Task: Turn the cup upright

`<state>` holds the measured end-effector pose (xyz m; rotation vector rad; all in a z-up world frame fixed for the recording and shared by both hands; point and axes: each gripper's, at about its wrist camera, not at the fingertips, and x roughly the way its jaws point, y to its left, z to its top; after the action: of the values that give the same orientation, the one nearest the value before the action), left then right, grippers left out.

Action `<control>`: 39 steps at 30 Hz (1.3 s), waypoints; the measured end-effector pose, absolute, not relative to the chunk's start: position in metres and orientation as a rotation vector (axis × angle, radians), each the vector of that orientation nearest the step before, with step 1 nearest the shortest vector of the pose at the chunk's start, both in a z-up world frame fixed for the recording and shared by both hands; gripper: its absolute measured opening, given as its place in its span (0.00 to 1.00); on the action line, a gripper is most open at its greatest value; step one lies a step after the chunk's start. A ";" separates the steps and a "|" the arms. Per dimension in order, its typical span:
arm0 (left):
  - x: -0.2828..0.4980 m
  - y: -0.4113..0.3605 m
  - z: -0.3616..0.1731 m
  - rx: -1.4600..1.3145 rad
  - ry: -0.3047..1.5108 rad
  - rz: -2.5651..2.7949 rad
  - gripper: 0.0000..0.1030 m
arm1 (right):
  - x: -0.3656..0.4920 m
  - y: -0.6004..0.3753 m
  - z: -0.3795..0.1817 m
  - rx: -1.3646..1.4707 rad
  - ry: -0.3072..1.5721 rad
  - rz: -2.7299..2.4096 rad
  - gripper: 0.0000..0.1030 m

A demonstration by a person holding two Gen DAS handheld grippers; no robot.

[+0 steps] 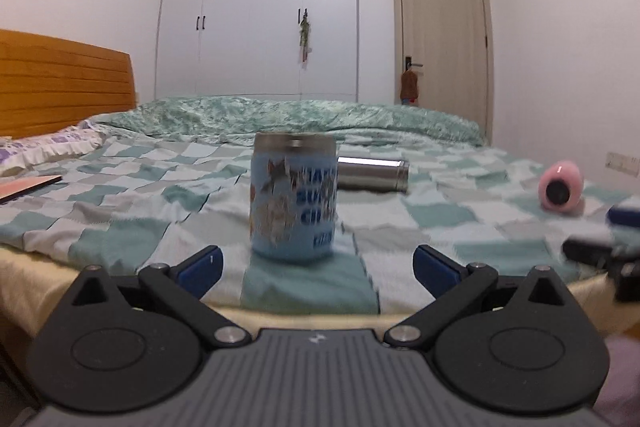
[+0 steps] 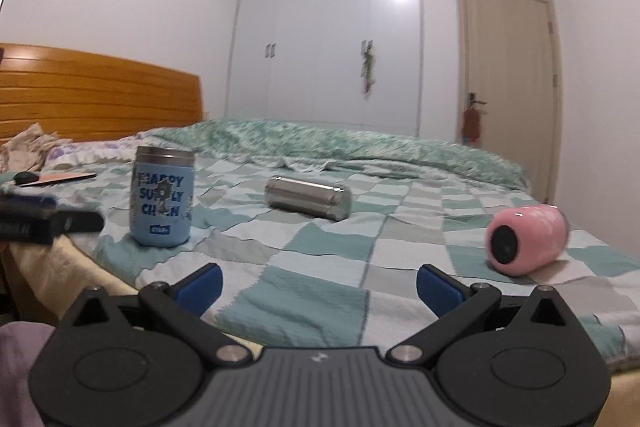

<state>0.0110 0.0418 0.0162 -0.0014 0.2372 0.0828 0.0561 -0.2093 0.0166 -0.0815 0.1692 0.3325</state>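
Observation:
A light blue printed cup (image 1: 294, 201) stands upright on the checked bedspread, straight ahead of my open left gripper (image 1: 318, 267) and a short way beyond its fingertips; it also shows in the right wrist view (image 2: 162, 197). A pink cup (image 2: 526, 241) lies on its side at the right, its dark opening facing me, ahead and right of my open, empty right gripper (image 2: 318, 287); it shows in the left wrist view (image 1: 560, 189) too. A steel cup (image 2: 308, 202) lies on its side mid-bed, also seen in the left wrist view (image 1: 372, 175).
The bed's near edge (image 2: 280, 339) runs just under both grippers. A wooden headboard (image 2: 100, 91) and a flat book (image 2: 60, 179) are at the left. A folded green quilt (image 2: 360, 143) lies across the far side. A wardrobe (image 2: 328, 39) and door (image 2: 508, 83) stand behind.

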 end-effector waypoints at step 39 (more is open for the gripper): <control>-0.005 0.037 -0.001 0.017 0.141 0.144 1.00 | 0.036 -0.215 0.003 -0.083 0.054 0.264 1.00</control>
<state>-0.0046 0.0370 -0.0008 0.0172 0.1405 0.1439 0.0358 -0.2146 0.0025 -0.0827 0.0544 0.2637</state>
